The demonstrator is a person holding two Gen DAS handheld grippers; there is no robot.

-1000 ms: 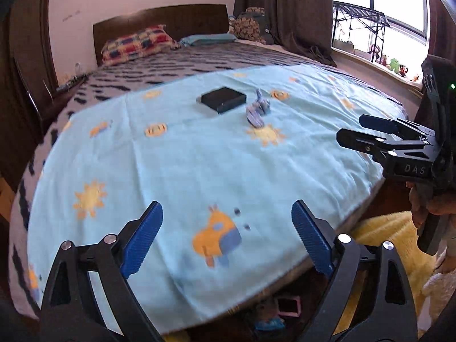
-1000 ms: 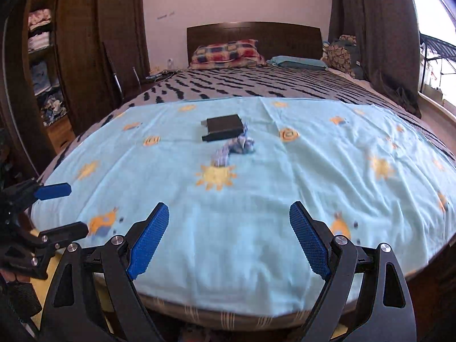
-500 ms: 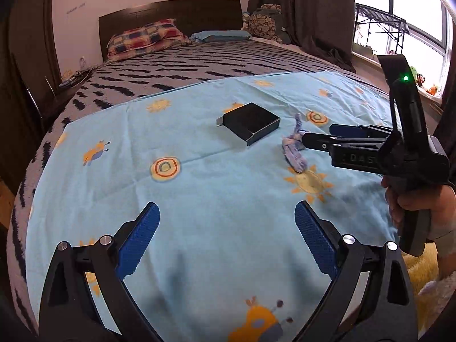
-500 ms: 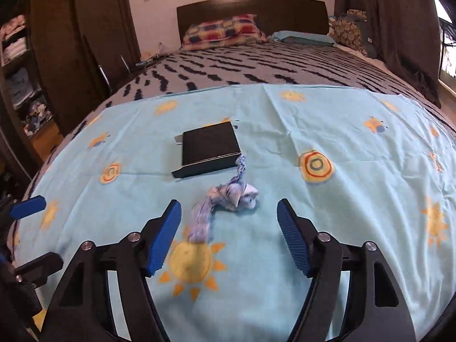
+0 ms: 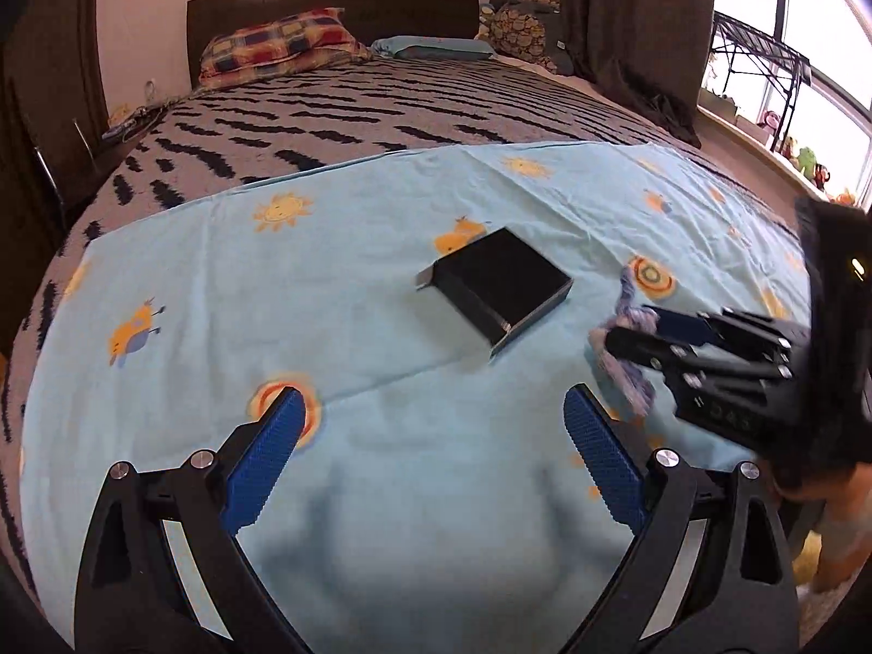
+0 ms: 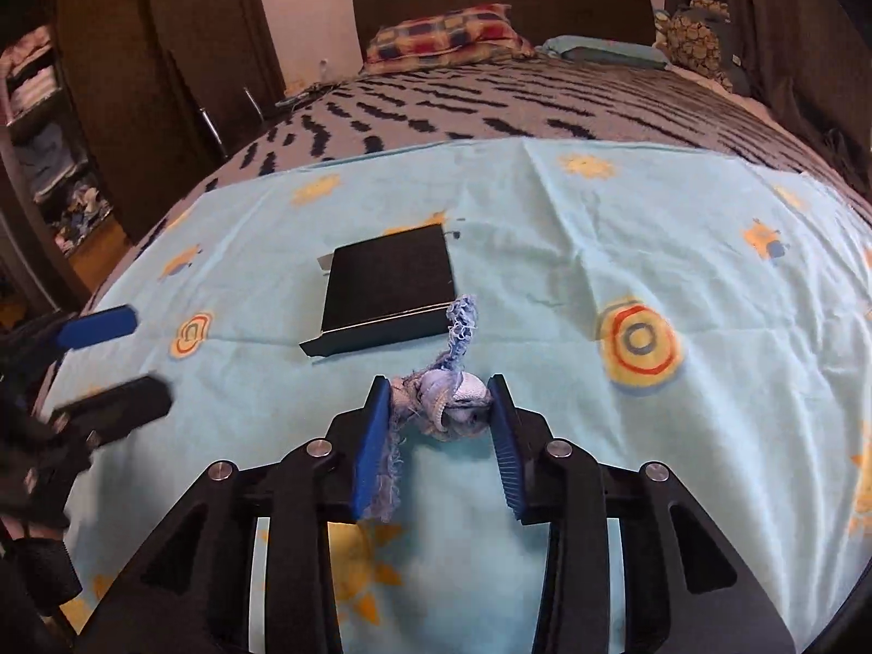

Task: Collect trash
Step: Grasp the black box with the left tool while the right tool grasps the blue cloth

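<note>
A knotted scrap of blue-white frayed cloth [image 6: 444, 392] lies on the light blue sheet [image 6: 545, 250], just in front of a flat black box [image 6: 389, 278]. My right gripper [image 6: 440, 398] has its blue pads on both sides of the cloth knot and touching it, the jaws narrowed around it. In the left wrist view the cloth [image 5: 627, 327] shows at the tips of the right gripper [image 5: 627, 335], right of the black box [image 5: 501, 289]. My left gripper [image 5: 430, 419] is open and empty, above the sheet in front of the box.
The sheet covers the near half of a bed with a striped grey blanket [image 6: 490, 103], pillows [image 6: 447, 32] and a dark headboard. A dark wardrobe [image 6: 163, 54] stands at the left, curtains and a window [image 5: 790, 43] at the right.
Both grippers moved forward over the bed. My right gripper reached the cloth scrap and its jaws closed in from wide open to touch the knot. The left gripper stayed open.
</note>
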